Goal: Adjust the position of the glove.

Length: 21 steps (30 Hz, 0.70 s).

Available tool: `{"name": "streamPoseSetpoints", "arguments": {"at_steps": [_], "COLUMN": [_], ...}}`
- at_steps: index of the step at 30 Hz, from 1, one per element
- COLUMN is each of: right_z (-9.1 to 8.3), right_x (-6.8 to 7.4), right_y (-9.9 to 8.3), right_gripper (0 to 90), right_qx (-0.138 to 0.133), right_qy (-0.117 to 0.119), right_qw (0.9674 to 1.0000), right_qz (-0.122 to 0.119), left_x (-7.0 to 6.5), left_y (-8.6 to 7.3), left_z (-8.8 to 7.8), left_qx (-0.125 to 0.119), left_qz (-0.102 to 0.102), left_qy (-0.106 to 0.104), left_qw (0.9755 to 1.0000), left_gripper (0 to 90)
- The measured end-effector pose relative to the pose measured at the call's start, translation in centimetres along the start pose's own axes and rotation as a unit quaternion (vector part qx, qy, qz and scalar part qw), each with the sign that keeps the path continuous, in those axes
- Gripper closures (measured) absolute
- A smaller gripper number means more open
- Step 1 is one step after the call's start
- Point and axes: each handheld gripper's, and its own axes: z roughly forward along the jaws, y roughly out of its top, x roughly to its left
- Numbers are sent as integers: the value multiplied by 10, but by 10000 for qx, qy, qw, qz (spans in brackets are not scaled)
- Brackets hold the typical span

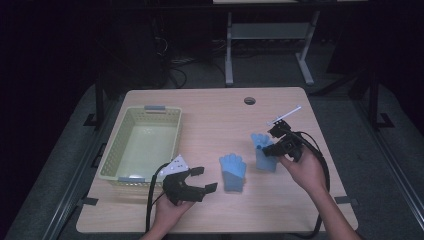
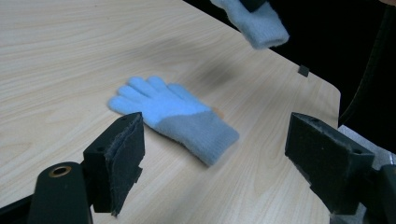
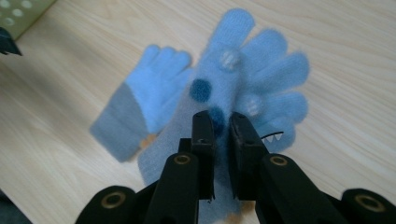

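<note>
Two light blue knitted gloves with grey-blue cuffs are in play. One glove (image 1: 233, 171) (image 2: 175, 115) (image 3: 137, 102) lies flat on the wooden table near its front middle. My left gripper (image 1: 200, 180) (image 2: 215, 163) stands open just left of it, jaws wide with nothing between them. The second glove (image 1: 263, 152) (image 3: 247, 88) (image 2: 254, 21) has dark and pale dots on it and hangs above the table. My right gripper (image 1: 276, 145) (image 3: 222, 122) is shut on it near its middle.
A pale green plastic basket (image 1: 150, 115) stands on the left part of the table, beside my left hand. A round cable hole (image 1: 249, 101) sits near the far edge. The table's right front corner (image 2: 327, 88) is close to the hanging glove.
</note>
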Motion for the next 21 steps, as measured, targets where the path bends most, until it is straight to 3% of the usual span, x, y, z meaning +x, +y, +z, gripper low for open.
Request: {"name": "streamPoseSetpoints", "arguments": {"at_steps": [21], "right_z": [42], "right_x": [41], "right_y": [10], "right_gripper": [818], "right_qx": [151], "right_qy": [425], "right_qw": [9985], "right_qz": [-312], "left_x": [2], "left_y": [0], "left_z": [-2], "left_qx": [-18], "left_qz": [8], "left_qy": [41], "left_qw": [10000], "left_gripper": [196]}}
